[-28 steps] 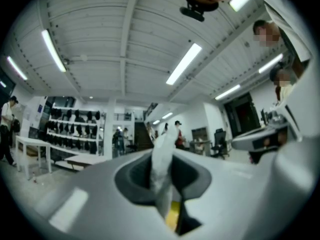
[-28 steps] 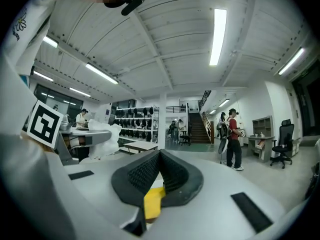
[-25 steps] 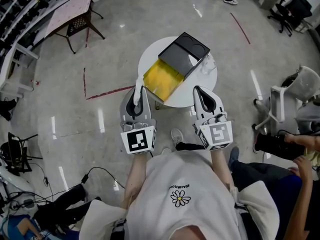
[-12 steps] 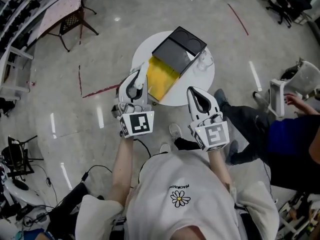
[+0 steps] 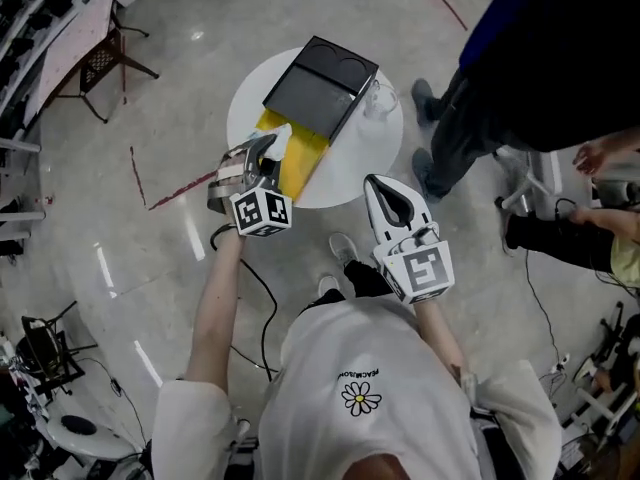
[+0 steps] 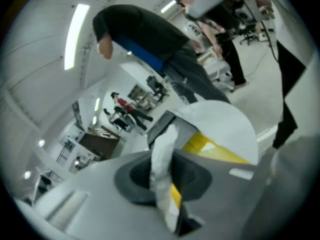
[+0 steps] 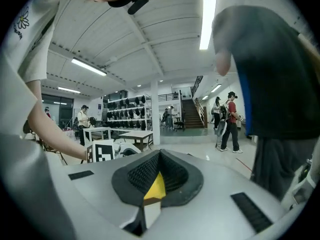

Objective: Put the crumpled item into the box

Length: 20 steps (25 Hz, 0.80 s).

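Observation:
A black box (image 5: 318,86) with a yellow open part (image 5: 300,155) lies on the round white table (image 5: 362,160). My left gripper (image 5: 268,147) is at the table's near-left edge, beside the yellow part. It is shut on the crumpled item (image 6: 162,151), a white wad of paper that sticks out past the jaws. In the left gripper view the box (image 6: 164,125) and its yellow part (image 6: 216,147) lie just beyond the wad. My right gripper (image 5: 379,184) hangs in front of the table's near edge, apart from the box. Its jaws are shut with nothing between them (image 7: 158,160).
A clear plastic item (image 5: 379,99) sits on the table right of the box. A person in dark clothes (image 5: 545,58) stands close to the table's right side. A cable (image 5: 262,298) runs over the floor under my left arm. A chair (image 5: 100,63) stands far left.
My left gripper has dropped, rolled over and swung to the table's near-left edge with the wad. The person in dark clothes has walked up to the table's right side. The right gripper sank slightly.

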Tool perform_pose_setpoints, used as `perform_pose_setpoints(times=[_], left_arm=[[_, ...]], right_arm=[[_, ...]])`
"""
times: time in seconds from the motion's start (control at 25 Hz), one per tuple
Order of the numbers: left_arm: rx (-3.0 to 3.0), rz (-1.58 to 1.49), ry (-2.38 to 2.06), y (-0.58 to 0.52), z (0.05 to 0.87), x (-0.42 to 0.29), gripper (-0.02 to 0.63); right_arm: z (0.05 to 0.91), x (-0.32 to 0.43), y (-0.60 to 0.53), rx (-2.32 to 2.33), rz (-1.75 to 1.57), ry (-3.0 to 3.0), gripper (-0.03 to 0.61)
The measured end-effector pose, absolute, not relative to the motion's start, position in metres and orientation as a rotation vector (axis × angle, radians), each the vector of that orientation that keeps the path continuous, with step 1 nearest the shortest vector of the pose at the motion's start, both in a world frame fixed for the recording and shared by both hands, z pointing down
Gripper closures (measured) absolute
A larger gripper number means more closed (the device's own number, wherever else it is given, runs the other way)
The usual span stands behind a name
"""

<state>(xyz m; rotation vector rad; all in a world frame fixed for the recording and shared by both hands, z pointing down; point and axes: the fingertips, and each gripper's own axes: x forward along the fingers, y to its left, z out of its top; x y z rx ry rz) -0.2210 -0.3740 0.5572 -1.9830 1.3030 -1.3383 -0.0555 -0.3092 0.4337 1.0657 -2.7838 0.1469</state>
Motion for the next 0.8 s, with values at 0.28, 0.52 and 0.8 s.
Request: perform_pose_setpoints(times=[0.28, 0.52, 0.8], left_arm=[[-1.986, -1.606, 1.07, -0.402, 0.646, -0.236, 0.571], [-2.039, -1.691, 1.134, -0.428, 0.686, -0.239, 0.57], [-2.082, -1.799, 1.09, -0.436, 0.718, -0.236, 0.565]], right_arm=[[0.461, -0.055, -0.312, 0.986, 0.19, -2.738, 0.578], [0.478, -0.052, -0.314, 0.935, 0.194, -2.703, 0.578], [0.489, -0.046, -0.32, 0.935, 0.201, -2.673, 0.578]])
